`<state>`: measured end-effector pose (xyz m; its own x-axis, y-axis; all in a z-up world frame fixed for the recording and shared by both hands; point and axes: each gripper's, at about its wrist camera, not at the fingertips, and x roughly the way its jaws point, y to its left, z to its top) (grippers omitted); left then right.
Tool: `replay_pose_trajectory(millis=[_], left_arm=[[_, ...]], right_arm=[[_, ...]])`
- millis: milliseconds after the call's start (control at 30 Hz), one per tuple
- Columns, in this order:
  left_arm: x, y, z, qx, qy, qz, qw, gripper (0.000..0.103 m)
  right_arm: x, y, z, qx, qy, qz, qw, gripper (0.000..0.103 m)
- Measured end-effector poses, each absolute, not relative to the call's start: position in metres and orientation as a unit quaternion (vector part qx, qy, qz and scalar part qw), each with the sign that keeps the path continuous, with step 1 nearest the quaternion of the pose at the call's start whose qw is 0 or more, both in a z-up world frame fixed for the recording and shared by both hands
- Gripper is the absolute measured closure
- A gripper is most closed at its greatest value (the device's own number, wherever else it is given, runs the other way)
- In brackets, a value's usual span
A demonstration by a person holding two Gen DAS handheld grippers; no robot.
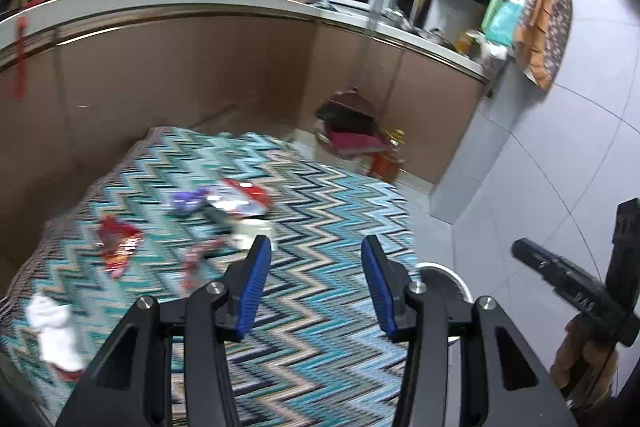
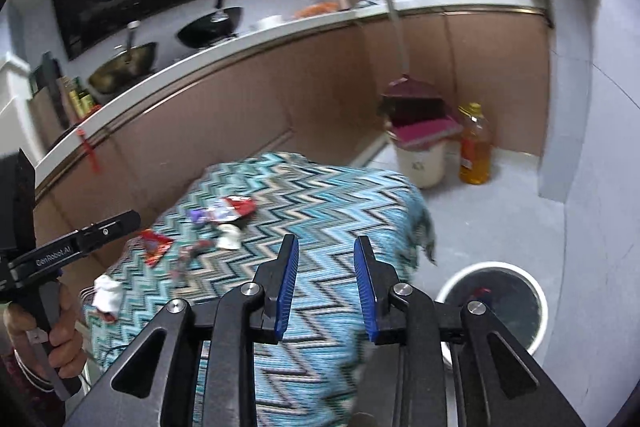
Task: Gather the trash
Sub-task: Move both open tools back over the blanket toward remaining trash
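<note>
While both my claws hung open and empty, the wrappers (image 1: pixel 236 201) lay ahead-left on the worktop (image 1: pixel 320 327), nearer my left claw (image 1: pixel 316 285) than my right claw (image 2: pixel 326 285).

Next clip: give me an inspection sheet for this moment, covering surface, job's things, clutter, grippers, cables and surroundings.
Surface: zigzag cloth covering a table.
Job's things: red wrapper, red-and-white packet, purple wrapper, white crumpled tissue on the cloth; round bin on the floor, right of the table.
Clutter: nothing seen beyond the trash.
Grippers: left gripper and right gripper, jaws open, both empty.
Cables: nothing seen.
Surroundings: kitchen counter with pans, oil bottle on the floor.
</note>
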<state>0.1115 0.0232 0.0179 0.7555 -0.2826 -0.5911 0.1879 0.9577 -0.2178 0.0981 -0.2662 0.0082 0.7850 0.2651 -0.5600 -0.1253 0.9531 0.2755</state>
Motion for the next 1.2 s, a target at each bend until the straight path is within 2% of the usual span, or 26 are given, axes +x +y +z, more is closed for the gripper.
replay_pose_trajectory(millis=[400, 833, 933, 1033, 1200], left_arm=[[0.074, 0.155, 0.029, -0.119, 0.297, -0.035, 0.947, 0.058], [0.063, 0.187, 0.035, -0.127, 0.294, -0.003, 0.947, 0.058], [0.070, 0.189, 0.027, -0.128, 0.301, -0.003, 0.945, 0.057], [0.081, 0.197, 0.012, -0.136, 0.311, 0.002, 0.941, 0.051], [0.111, 0.216, -0.014, -0.159, 0.333, 0.016, 0.929, 0.051]], right_arm=[[0.088, -0.201, 0.028, 0.086, 0.303, 0.147, 0.938, 0.074], [0.088, -0.156, 0.025, 0.045, 0.313, 0.191, 0.929, 0.067], [0.097, -0.140, 0.019, 0.018, 0.321, 0.197, 0.926, 0.061], [0.112, -0.123, 0.011, -0.005, 0.333, 0.201, 0.921, 0.059], [0.158, -0.084, -0.015, -0.051, 0.362, 0.202, 0.908, 0.047]])
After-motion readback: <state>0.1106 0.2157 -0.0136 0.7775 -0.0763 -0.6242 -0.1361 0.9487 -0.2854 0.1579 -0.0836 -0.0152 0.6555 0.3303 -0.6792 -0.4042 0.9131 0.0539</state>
